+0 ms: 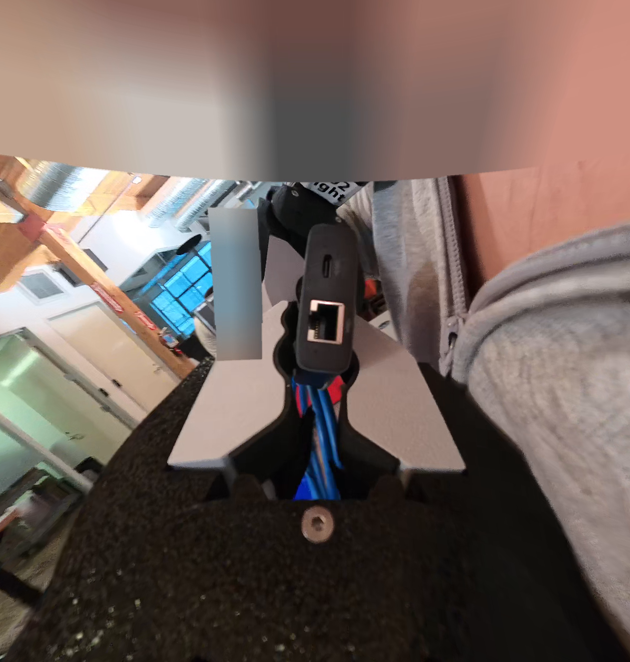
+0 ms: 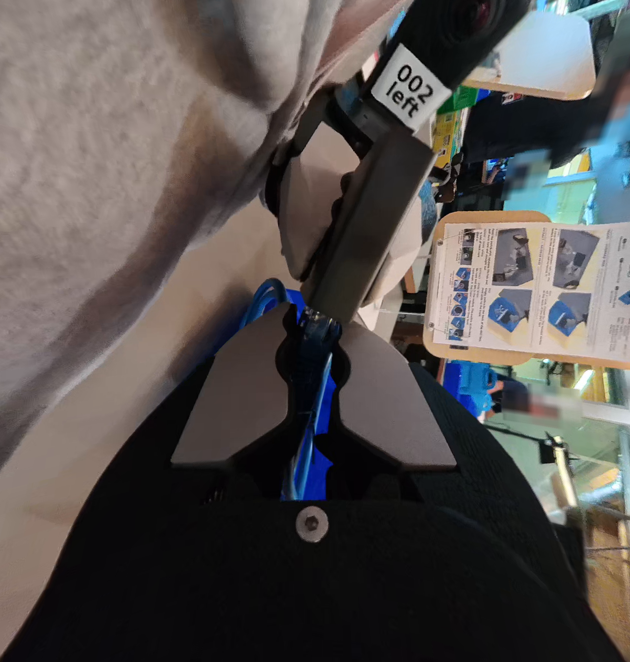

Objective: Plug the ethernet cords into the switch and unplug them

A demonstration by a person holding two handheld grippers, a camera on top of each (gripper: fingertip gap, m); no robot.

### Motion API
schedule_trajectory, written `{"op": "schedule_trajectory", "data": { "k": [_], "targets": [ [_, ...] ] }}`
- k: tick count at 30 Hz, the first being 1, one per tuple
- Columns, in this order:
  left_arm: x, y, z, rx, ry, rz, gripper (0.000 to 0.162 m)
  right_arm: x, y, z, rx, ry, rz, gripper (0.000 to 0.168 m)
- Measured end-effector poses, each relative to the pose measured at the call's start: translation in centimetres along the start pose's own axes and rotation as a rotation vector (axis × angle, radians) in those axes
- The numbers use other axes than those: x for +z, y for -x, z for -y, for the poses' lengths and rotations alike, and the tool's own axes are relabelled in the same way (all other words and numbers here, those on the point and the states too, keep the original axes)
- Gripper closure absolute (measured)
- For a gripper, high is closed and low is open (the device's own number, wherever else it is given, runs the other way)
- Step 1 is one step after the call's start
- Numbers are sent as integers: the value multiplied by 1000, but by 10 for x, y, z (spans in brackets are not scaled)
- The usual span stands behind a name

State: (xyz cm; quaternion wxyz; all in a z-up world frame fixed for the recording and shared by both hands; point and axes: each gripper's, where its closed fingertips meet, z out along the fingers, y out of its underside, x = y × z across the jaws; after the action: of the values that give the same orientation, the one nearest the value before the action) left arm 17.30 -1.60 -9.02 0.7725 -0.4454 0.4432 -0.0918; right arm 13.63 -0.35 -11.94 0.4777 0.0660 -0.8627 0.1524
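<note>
Pinching a dark grey adapter (image 1: 324,301) between its two grey fingers, your left gripper (image 1: 319,344) holds it upright, a square metal-lined network port and a small oval port facing the camera. It is a rounded, matte plastic block, and its edges sit tight against the fingers' scalloped black inner rims. Behind it, blue cables (image 1: 322,430) run down through the narrow gap.

Your right gripper (image 2: 311,336) is closed on a dark blue cable plug (image 2: 315,327), a small glossy piece whose tip touches the end of the left gripper's grey metal finger (image 2: 363,229). A blue cable (image 2: 267,297) loops out to the left of the plug.

Grey knitted sleeve fabric (image 1: 543,412) crowds the right edge of the left wrist view, beside a zip; the same soft fabric fills the upper left of the right wrist view. More open room lies on the opposite side of each view, where a printed sheet on a rounded board (image 2: 528,286) hangs in the background.
</note>
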Motion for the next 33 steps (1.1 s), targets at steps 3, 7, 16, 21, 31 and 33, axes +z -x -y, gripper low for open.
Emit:
{"op": "schedule_trajectory", "data": {
  "k": [3,7,16,21,31,33],
  "targets": [
    [-3,10,-1,20,20,70,141,2,-6,-2,151,1,-28,147],
    [-8,17,-3,32,43,127,141,-5,-18,-15,251,73,-120,131],
    [-7,15,-8,55,69,131,141,-11,-10,-10,352,35,-141,153],
    [-4,10,-4,53,55,100,141,-15,-8,-4,224,21,-141,154],
    [-7,-14,5,-323,-115,-199,141,-24,16,22,-108,-32,138,153],
    [-9,-17,3,-339,-123,-211,141,-23,17,22,-101,-38,149,153]
  ]
}}
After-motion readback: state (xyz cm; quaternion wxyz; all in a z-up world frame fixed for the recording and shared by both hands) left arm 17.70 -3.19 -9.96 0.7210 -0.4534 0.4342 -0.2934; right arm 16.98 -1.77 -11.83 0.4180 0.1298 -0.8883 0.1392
